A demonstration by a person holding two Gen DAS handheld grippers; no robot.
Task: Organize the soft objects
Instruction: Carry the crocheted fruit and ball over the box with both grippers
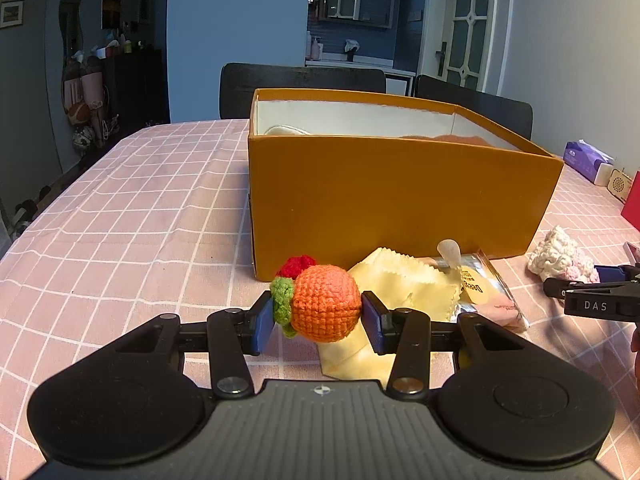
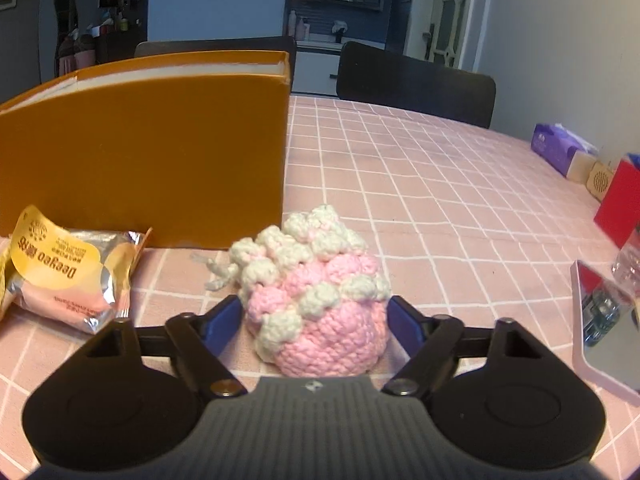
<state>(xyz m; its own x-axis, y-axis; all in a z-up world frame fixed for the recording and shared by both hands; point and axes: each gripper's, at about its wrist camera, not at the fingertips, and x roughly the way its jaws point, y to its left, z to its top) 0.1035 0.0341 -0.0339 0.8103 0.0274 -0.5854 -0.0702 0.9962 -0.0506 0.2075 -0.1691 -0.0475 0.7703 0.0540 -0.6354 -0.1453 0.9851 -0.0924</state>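
My left gripper (image 1: 318, 316) is shut on an orange crochet fruit (image 1: 325, 303) with green leaves and a red knitted bit (image 1: 295, 266), in front of the open orange box (image 1: 396, 196). My right gripper (image 2: 314, 320) is closed against a pink and white crochet piece (image 2: 316, 292) that sits on the tablecloth, right of the box (image 2: 152, 152). That piece (image 1: 560, 256) and the right gripper (image 1: 592, 292) show at the right edge of the left wrist view. Soft items lie inside the box.
A yellow cloth (image 1: 400, 284) and a foil snack packet (image 1: 488, 296) (image 2: 68, 276) lie before the box. A tissue pack (image 2: 560, 152), red box (image 2: 620, 200) and mirror (image 2: 604, 320) are on the right. Dark chairs (image 2: 416, 80) stand behind the pink checked table (image 1: 132, 216).
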